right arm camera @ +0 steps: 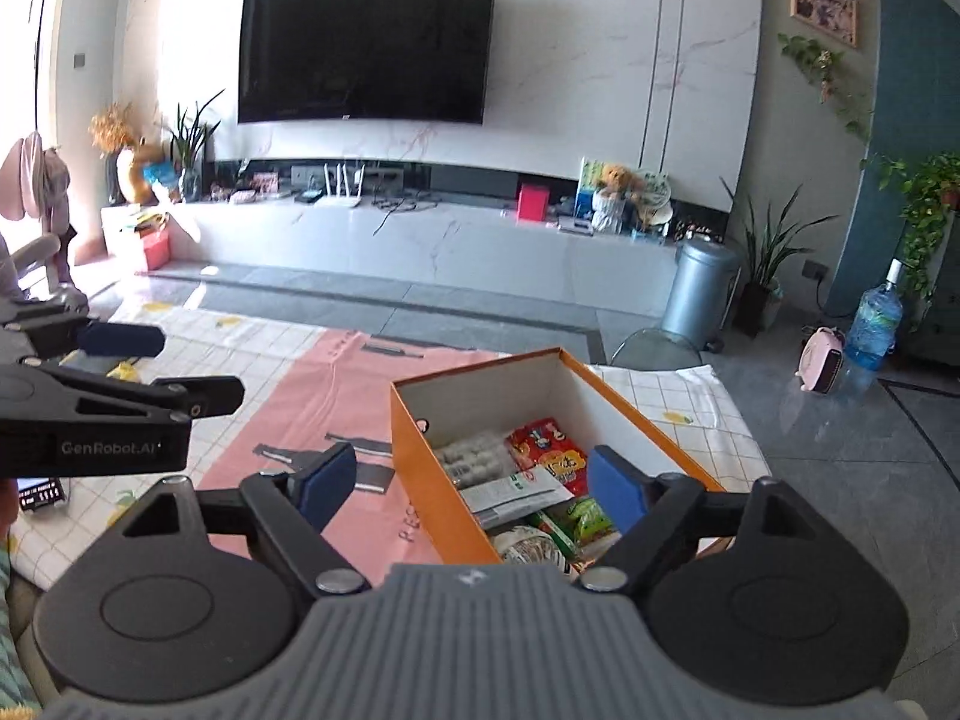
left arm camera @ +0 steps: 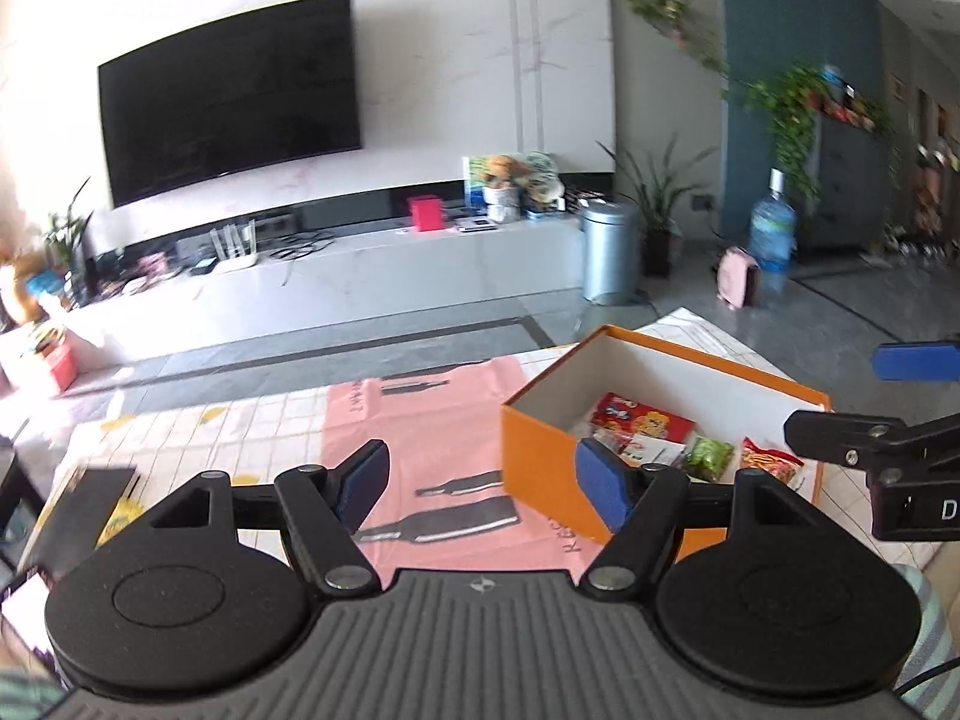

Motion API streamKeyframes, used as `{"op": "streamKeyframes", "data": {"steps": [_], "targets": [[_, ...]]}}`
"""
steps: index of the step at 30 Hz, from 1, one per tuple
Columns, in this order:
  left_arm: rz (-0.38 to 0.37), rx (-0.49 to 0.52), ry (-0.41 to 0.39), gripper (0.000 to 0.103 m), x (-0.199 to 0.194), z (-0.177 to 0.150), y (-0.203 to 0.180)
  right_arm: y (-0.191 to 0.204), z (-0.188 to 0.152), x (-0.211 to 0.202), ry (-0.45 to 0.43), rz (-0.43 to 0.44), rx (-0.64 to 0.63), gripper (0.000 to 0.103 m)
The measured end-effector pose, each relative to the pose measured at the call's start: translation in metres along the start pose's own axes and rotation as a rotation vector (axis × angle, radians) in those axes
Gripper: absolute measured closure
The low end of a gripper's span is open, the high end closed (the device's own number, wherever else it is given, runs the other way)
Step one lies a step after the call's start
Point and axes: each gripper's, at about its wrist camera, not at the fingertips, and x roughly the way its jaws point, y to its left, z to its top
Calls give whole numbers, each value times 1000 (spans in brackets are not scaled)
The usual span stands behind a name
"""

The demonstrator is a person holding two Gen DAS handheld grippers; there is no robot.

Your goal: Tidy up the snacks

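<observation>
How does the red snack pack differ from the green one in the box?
The red pack is larger and lies toward the far end of the orange box; the green pack is smaller and lies nearer the camera. The red one shows cartoon print and lies mostly uncovered; the green one is partly hidden behind the right gripper. Both lie flat inside the box, held by neither gripper.

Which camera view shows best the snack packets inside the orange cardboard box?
The right wrist view: it looks down into the orange cardboard box, showing the snack packets across its floor. The left wrist view shows the box from lower, so only some packets appear behind its wall.
</observation>
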Motion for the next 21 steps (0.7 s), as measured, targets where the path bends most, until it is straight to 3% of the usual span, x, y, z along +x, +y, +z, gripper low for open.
{"op": "streamKeyframes", "data": {"steps": [4, 10, 15, 21], "targets": [[48, -66, -7, 20, -8, -19, 15, 19, -16, -8, -57, -29, 47, 21], [130, -75, -9, 19, -18, -43, 29, 50, -46, -10, -131, -114, 66, 19], [174, -77, -34, 19, -29, -60, 33, 65, -69, -1, -122, -96, 77, 15], [178, -64, 3, 19, -22, -71, 31, 73, -86, 13, -100, -107, 58, 12]]}}
